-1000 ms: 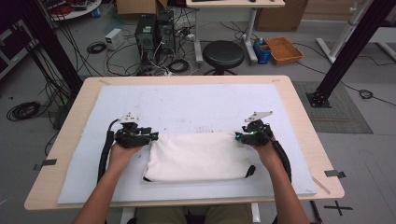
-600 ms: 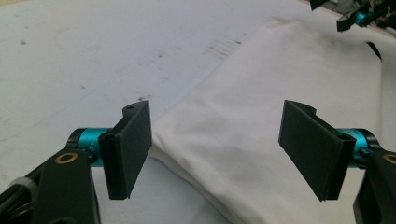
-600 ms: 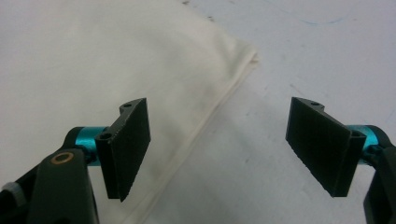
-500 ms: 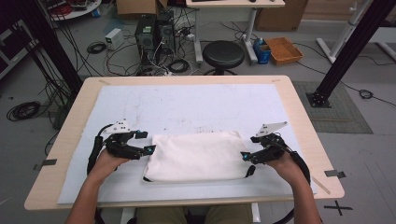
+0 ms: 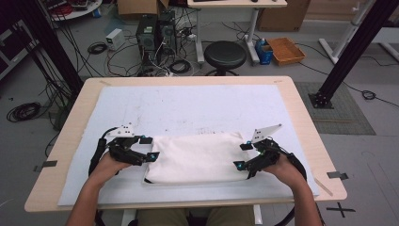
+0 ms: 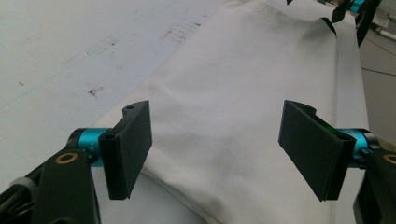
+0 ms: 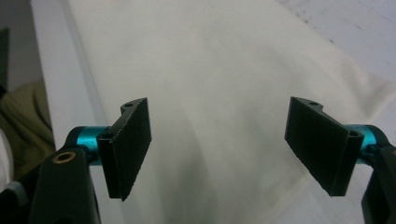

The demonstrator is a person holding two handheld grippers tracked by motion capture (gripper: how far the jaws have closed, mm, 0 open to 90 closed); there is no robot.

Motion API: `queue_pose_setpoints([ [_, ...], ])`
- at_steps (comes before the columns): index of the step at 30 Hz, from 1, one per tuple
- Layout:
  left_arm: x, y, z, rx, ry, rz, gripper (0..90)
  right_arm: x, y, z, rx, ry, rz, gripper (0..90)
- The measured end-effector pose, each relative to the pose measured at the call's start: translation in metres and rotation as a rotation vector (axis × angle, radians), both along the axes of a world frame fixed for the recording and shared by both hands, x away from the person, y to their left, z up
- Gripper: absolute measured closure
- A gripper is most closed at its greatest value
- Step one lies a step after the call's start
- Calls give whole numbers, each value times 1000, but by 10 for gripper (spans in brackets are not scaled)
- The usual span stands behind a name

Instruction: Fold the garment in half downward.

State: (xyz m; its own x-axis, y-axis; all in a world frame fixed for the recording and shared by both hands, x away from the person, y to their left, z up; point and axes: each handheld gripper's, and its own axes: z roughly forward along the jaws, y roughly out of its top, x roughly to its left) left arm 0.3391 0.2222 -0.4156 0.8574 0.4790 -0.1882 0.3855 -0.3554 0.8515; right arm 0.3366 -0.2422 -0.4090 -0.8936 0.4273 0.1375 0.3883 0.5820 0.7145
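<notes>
two hand-held grippers | left hand-held gripper spread | right hand-held gripper spread | both just opening beside folded white cloth

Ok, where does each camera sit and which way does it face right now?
High view: above the person's side, looking forward and down at the table; forearms, left gripper, right gripper.
Left gripper view: on that gripper, looking along its open jaws over the folded white cloth.
Right gripper view: likewise, open jaws.
All three share the cloth.

The wooden counter carried a white mat over most of its top; a folded white cloth lay on the mat's near half.
</notes>
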Motion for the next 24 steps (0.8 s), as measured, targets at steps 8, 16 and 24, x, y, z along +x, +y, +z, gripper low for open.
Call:
queue_pose_setpoints([
  [8, 0, 0, 0, 3, -4, 3, 258, 1, 7, -10, 106, 29, 29, 224],
  [16, -3, 1, 3, -10, -14, 0, 258, 1, 5, -6, 123, 15, 19, 221],
  [24, -7, 5, 7, -12, -24, 3, 258, 0, 7, -2, 127, 1, 22, 218],
])
